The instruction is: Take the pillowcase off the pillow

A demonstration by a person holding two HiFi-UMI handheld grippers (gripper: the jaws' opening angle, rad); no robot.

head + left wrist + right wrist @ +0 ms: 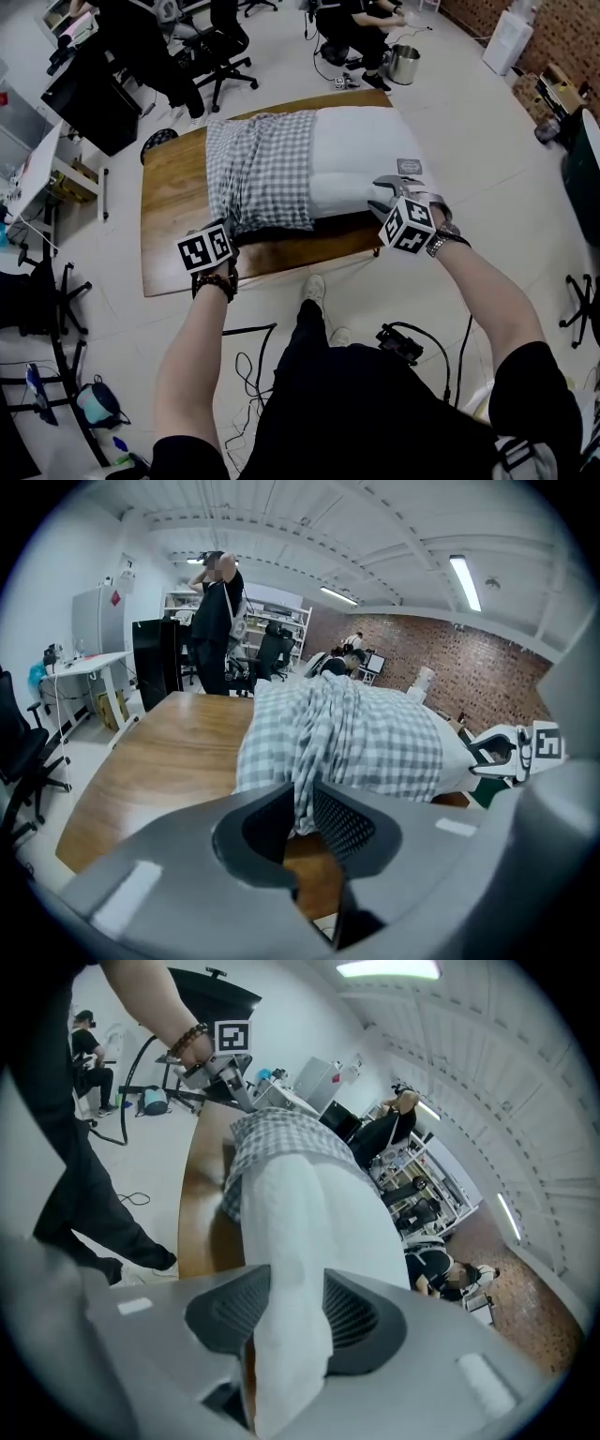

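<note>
A white pillow [361,155] lies across a wooden table [173,206]. A grey-and-white checked pillowcase [262,169] covers its left half, and the right half is bare. My left gripper [228,232] is at the case's near left corner. In the left gripper view a fold of checked cloth [302,789] hangs loosely between the parted jaws of that gripper [300,817]. My right gripper [382,192] is at the pillow's near right corner. In the right gripper view the white corner [291,1316] fills the wide gap of the open jaws [295,1312].
A small dark item [409,166] lies on the table by the pillow's right end. A metal bucket [403,64], office chairs [220,56] and people stand beyond the table. Cables and a black device [403,342] lie on the floor near my feet.
</note>
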